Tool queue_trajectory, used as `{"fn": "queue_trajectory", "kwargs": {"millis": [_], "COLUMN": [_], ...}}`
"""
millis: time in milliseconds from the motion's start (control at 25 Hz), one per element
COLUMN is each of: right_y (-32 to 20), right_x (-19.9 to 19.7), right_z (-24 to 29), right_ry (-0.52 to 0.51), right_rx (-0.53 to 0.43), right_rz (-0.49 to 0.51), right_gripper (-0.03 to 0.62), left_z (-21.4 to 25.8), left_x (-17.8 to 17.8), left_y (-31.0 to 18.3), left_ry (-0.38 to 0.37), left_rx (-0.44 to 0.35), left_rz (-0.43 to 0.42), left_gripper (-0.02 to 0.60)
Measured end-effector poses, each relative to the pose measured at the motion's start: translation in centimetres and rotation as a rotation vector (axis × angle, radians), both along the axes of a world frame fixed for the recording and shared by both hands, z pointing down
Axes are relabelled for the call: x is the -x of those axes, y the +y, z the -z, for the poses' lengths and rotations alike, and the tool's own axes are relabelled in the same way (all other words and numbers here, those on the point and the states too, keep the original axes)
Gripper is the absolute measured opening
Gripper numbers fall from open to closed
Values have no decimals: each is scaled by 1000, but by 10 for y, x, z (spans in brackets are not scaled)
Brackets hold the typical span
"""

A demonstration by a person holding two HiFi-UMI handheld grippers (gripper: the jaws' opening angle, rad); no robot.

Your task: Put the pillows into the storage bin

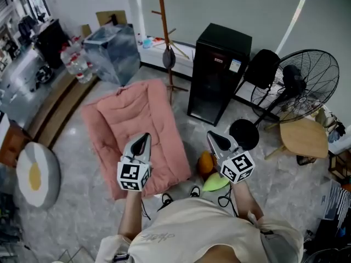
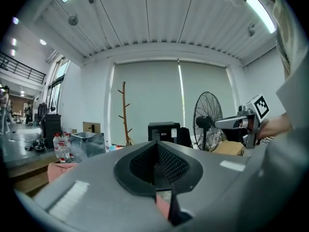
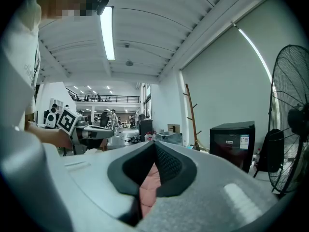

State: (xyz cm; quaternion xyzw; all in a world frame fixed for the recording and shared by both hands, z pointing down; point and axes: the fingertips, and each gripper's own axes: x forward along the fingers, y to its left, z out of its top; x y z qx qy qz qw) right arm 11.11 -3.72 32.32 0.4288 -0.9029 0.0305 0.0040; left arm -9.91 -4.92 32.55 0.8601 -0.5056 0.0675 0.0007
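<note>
A large pink quilted cushion lies flat on the floor in the head view. A round white pillow with a yellow centre rests at the left. An orange pillow and a green one lie by the person's feet. The see-through grey storage bin stands beyond the pink cushion, also the bin in the left gripper view. My left gripper hovers over the cushion's near edge, shut and empty. My right gripper is held to its right, shut and empty. Pink cushion shows below the right jaws.
A black cabinet, a wooden coat stand and a standing fan stand behind the cushion. A round wooden stool is at the right. Water bottles sit next to the bin. Shelving lines the left wall.
</note>
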Motion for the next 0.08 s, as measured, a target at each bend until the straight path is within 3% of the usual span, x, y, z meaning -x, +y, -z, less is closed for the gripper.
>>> {"fn": "queue_trajectory", "kwargs": {"millis": [80], "right_y": [0], "right_x": [6], "right_z": [-2], "right_ry": [-22], "right_rx": [-4], "right_rz": [-17], "right_gripper": [0], "left_z": [0], "left_x": [9], "left_y": [1], "left_ry": [-28], "left_rx": [11], "left_rz": [-4], "left_gripper": [14]}}
